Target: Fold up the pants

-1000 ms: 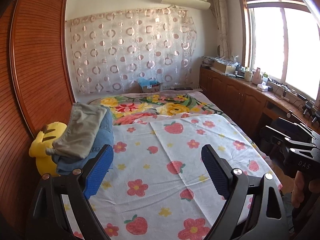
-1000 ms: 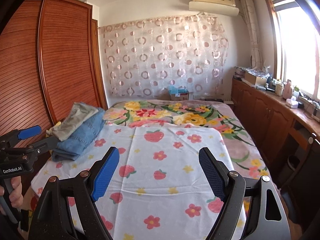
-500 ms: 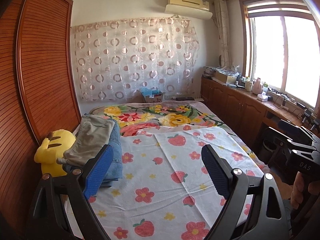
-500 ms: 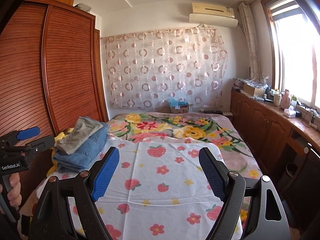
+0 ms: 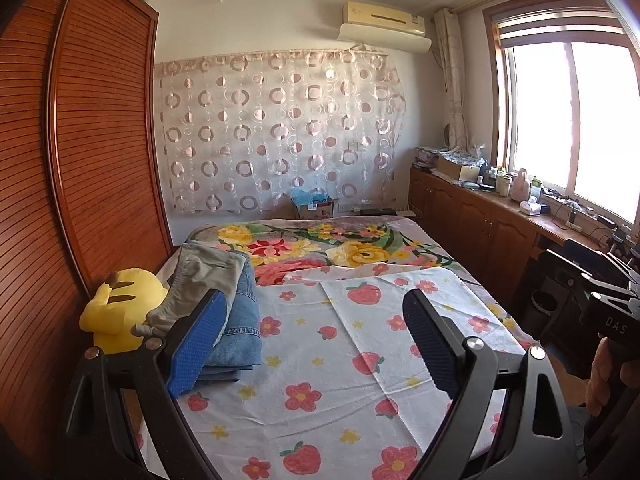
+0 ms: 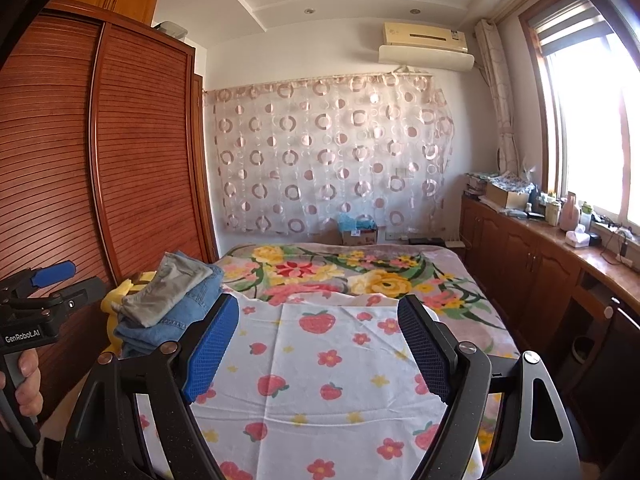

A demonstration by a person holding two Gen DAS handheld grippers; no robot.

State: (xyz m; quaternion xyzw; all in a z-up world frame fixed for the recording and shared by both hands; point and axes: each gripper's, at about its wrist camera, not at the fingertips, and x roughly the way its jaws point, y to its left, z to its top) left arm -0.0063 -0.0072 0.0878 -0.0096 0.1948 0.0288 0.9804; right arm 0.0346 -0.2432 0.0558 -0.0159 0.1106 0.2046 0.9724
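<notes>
We record a bed (image 5: pixel 360 408) covered by a white sheet printed with strawberries and flowers, its far end showing a floral blanket in yellow, red and green (image 5: pixel 352 248). Along its left side stands a reddish-brown louvred wooden wardrobe (image 5: pixel 100 160); along its right runs a brown wooden cabinet (image 5: pixel 480 224) under the window. On the bed's left edge we find the stack of folded pants (image 5: pixel 236 312): a grey-green pair lying on top of blue denim ones, both folded flat. A yellow plush toy (image 5: pixel 120 308) sits just beside the stack, between it and the wardrobe. We note the left gripper (image 5: pixel 312 332) over the near part of the sheet, its blue-padded fingers (image 5: pixel 196 344) spread wide with nothing between them. The right gripper (image 6: pixel 316 344) likewise has its fingers (image 6: pixel 212 348) wide apart and empty. A hand (image 6: pixel 24 384) grips the left gripper's handle.
</notes>
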